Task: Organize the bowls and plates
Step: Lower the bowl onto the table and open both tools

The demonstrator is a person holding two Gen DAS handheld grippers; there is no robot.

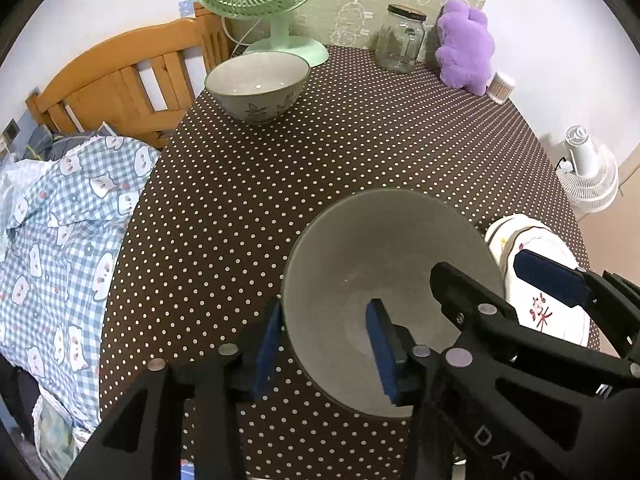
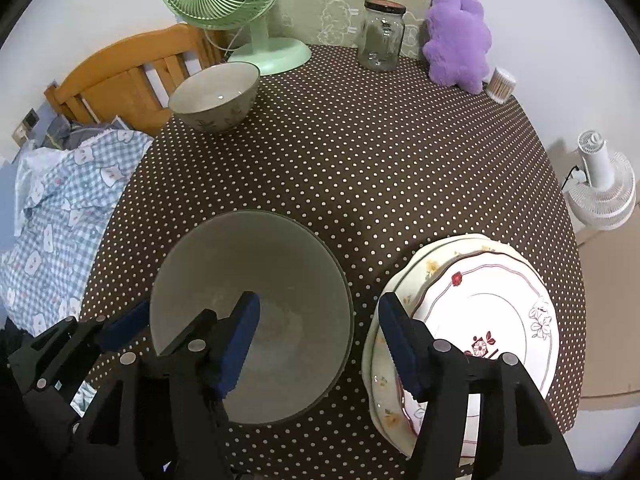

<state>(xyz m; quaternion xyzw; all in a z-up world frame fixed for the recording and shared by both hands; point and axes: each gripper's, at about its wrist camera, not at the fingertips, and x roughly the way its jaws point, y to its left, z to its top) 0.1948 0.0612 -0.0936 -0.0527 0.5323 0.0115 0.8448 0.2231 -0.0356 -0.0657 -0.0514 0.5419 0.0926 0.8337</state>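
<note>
"Where is the big grey round bowl [image 1: 394, 292] now?"

"On the brown dotted tablecloth [image 1: 320, 152], right by my stack of white flowered plates [image 2: 480, 312]. My left gripper [image 1: 324, 344] has its jaws apart around the near rim, not pressing. My right gripper [image 2: 320, 344] is apart too, one finger over the bowl, one over the plates."

"What comes next?"

"I think the smaller grey leaf-patterned bowl [image 1: 258, 84] by the green fan [image 1: 260, 0]. It's far, so I must reach."

Soft, even indoor light – sharp focus, heavy fisheye bending, dark corners.
</note>
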